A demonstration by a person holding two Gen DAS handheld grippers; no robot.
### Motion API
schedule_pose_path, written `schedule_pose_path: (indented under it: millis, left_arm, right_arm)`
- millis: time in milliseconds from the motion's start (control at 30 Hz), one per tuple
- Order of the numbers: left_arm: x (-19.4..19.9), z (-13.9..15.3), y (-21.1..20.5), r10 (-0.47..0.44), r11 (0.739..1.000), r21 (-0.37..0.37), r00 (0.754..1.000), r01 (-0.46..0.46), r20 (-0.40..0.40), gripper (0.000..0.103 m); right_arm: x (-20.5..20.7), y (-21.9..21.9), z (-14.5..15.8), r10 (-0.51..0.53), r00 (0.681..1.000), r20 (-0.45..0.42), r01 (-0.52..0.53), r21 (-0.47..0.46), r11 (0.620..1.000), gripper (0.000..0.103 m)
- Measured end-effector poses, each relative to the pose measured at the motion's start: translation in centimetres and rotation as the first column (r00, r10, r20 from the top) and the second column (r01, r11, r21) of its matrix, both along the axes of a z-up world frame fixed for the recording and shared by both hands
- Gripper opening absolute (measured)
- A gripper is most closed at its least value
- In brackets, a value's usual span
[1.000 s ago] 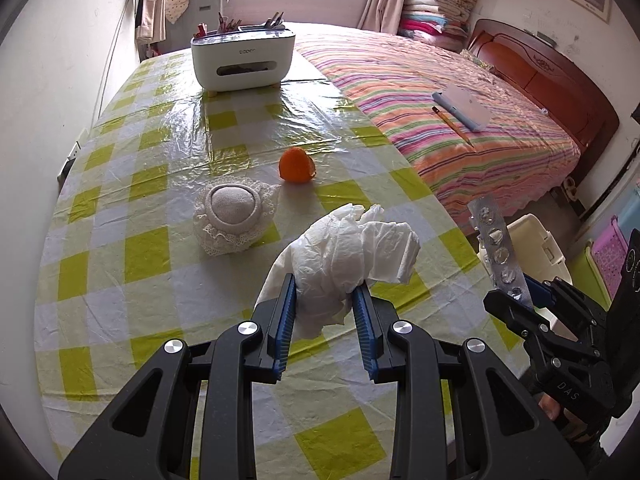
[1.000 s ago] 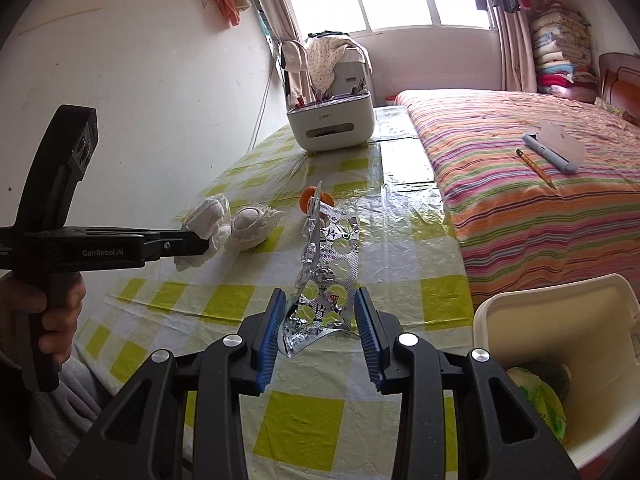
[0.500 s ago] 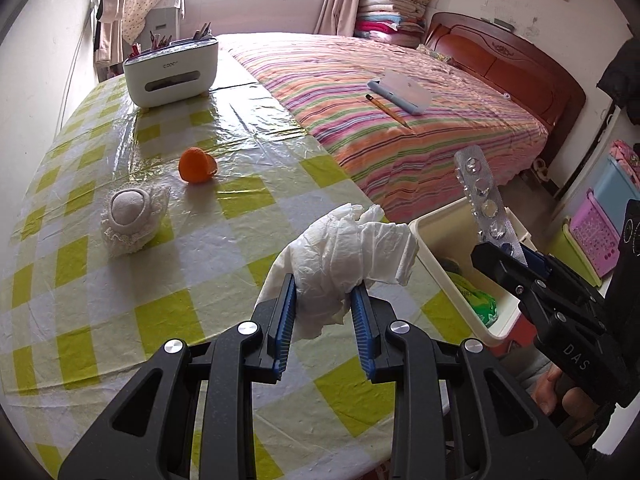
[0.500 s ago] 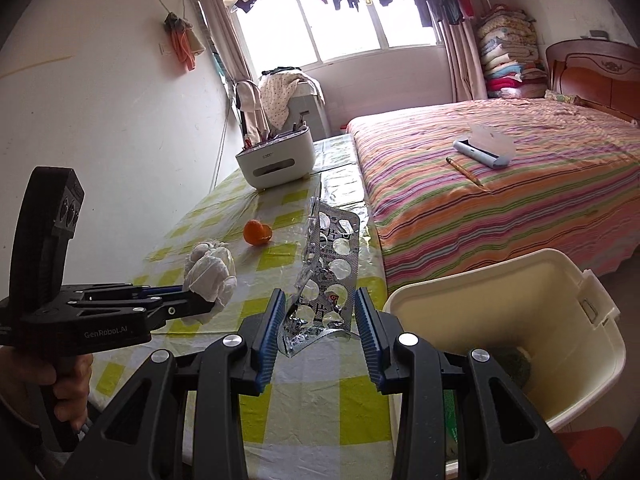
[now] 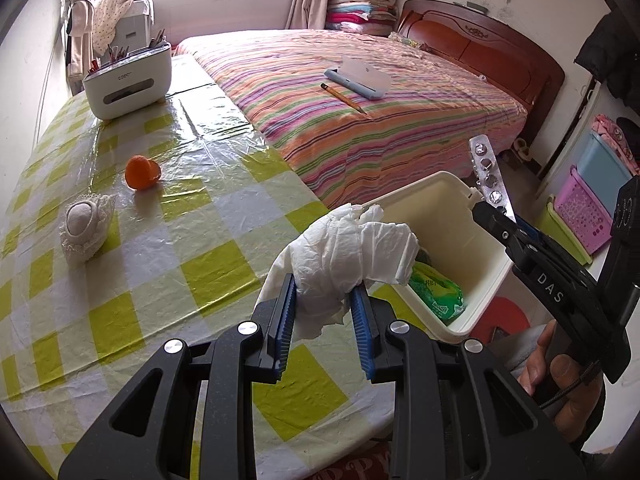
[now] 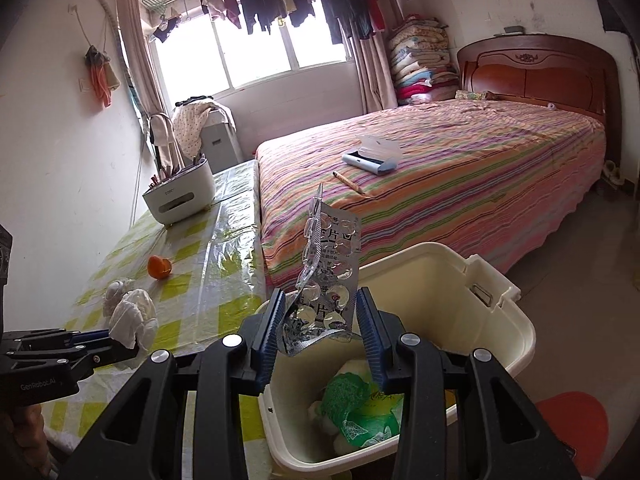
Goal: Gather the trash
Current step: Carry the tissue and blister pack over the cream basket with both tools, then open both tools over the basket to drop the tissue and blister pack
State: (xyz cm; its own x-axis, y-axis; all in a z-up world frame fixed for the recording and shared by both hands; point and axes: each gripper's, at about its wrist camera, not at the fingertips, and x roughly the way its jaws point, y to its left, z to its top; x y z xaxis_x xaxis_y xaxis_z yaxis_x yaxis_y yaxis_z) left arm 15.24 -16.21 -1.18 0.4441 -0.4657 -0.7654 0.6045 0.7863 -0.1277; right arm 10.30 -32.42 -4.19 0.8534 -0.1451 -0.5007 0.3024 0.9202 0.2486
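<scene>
My left gripper (image 5: pixel 322 312) is shut on a crumpled white tissue (image 5: pixel 348 256) above the table's right edge, next to the cream trash bin (image 5: pixel 440 200). In the right wrist view the same tissue (image 6: pixel 132 316) sits at the left gripper's tips (image 6: pixel 138 340). My right gripper (image 6: pixel 320 320) hangs over the bin (image 6: pixel 500 300) with a silver blister pack (image 6: pixel 332 256) upright between its blue pads. Its jaws are opening, and the pack's crumpled lower edge still spans both pads. A green wrapper (image 6: pixel 360 404) lies inside the bin. The left wrist view shows the pack (image 5: pixel 488 172) above the bin's far corner.
On the yellow-checked table (image 5: pixel 120 280) lie an orange fruit piece (image 5: pixel 142 172), a lace-covered ball (image 5: pixel 84 228) and a white organiser box (image 5: pixel 128 76). The striped bed (image 5: pixel 380 92) borders the table and bin, with a pencil (image 5: pixel 344 98) and a case on it.
Both grippers have swung right, off the middle of the table toward the bin. The bin now lies under the right gripper. The blister pack sits looser between wider pads.
</scene>
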Motion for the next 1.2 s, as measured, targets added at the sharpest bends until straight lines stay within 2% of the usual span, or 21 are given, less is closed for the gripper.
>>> schedule_pose_path:
  millis: [400, 433, 500, 533, 733, 967, 1200]
  left_arm:
    - [-1.5, 0.1, -2.4, -0.059, 0.998, 0.024, 0.998, 0.059, 0.010, 0.026]
    - [-1.5, 0.1, -2.5, -0.062, 0.998, 0.025, 0.998, 0.061, 0.010, 0.026]
    - [-1.4, 0.1, -2.7, -0.064, 0.998, 0.025, 0.998, 0.064, 0.008, 0.026]
    - [-1.4, 0.1, -2.8, -0.064, 0.998, 0.024, 0.998, 0.064, 0.007, 0.026]
    - [-1.0, -0.1, -3.5, -0.072, 0.997, 0.018, 0.997, 0.073, -0.011, 0.026]
    - [-0.7, -0.4, -5.6, -0.097, 0.995, 0.030, 0.995, 0.098, -0.031, 0.026]
    - [-0.6, -0.6, -9.4, -0.136, 0.988, 0.065, 0.990, 0.137, -0.028, 0.026]
  right_arm:
    - [-0.4, -2.4, -0.8, -0.063, 0.998, -0.017, 0.064, 0.046, 0.997, 0.038]
    - [-0.5, -2.6, -0.8, -0.073, 0.997, -0.017, 0.074, 0.051, 0.996, 0.041]
    - [-0.7, -2.9, -0.8, -0.093, 0.996, -0.010, 0.093, 0.066, 0.993, 0.063]
    - [-0.9, -3.2, -0.8, -0.094, 0.996, 0.001, 0.094, 0.082, 0.992, 0.065]
    - [-1.7, -5.3, -1.1, -0.126, 0.991, 0.039, 0.115, 0.204, 0.972, 0.066]
    - [-3.3, -7.7, -1.4, -0.215, 0.972, 0.100, 0.167, 0.350, 0.922, 0.066]
    - [-4.5, -8.9, -1.6, -0.266, 0.952, 0.149, 0.180, 0.430, 0.885, 0.067]
